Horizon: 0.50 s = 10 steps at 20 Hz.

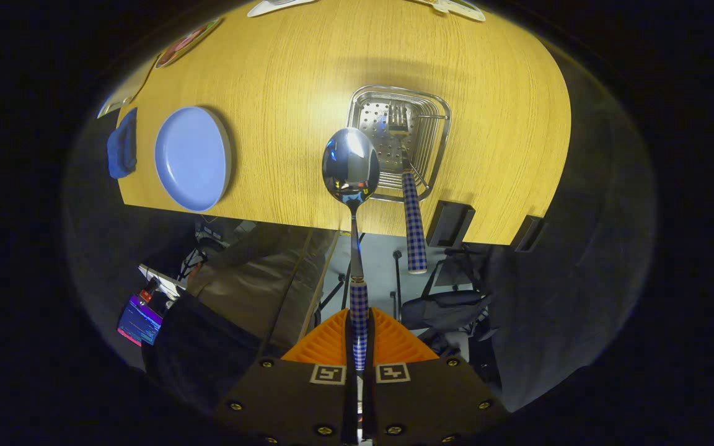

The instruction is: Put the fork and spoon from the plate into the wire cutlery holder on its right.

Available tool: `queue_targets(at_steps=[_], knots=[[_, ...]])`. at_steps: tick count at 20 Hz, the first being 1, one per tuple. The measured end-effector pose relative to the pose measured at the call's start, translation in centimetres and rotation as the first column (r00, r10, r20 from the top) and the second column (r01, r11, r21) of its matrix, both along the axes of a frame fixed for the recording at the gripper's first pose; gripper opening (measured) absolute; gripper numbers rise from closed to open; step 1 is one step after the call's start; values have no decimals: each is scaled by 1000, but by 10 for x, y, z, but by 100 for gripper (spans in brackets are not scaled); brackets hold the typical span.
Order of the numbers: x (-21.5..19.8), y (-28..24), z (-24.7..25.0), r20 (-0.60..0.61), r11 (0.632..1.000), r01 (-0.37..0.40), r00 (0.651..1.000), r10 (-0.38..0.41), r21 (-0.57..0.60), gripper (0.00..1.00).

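My gripper [359, 325] is shut on the spoon [351, 164], its orange fingers [326, 344] pressing the blue-checked handle from both sides. The shiny bowl of the spoon stands up ahead of the fingers, just in front of the near left rim of the wire cutlery holder [437, 139]. The fork [413, 220] stands in the holder, tines down, with its blue-checked handle leaning out over the near rim. The blue plate [191, 158] lies bare on the wooden table to the holder's left.
The wooden table [307, 74] is seen from above, its near edge below the holder. A blue cloth [123, 145] lies beside the plate. Flat cards lie at the table's far edge. Two dark clamps [450, 223] sit on the near edge.
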<state>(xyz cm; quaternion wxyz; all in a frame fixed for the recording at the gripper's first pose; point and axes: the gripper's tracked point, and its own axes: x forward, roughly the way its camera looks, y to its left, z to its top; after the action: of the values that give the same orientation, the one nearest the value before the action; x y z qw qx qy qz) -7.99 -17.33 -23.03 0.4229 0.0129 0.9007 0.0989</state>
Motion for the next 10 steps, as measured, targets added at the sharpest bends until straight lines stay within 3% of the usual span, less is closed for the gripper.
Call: queue_targets(at_steps=[10], knots=[[17,-2,-37,-135,997,22,990,-32,-70,3]])
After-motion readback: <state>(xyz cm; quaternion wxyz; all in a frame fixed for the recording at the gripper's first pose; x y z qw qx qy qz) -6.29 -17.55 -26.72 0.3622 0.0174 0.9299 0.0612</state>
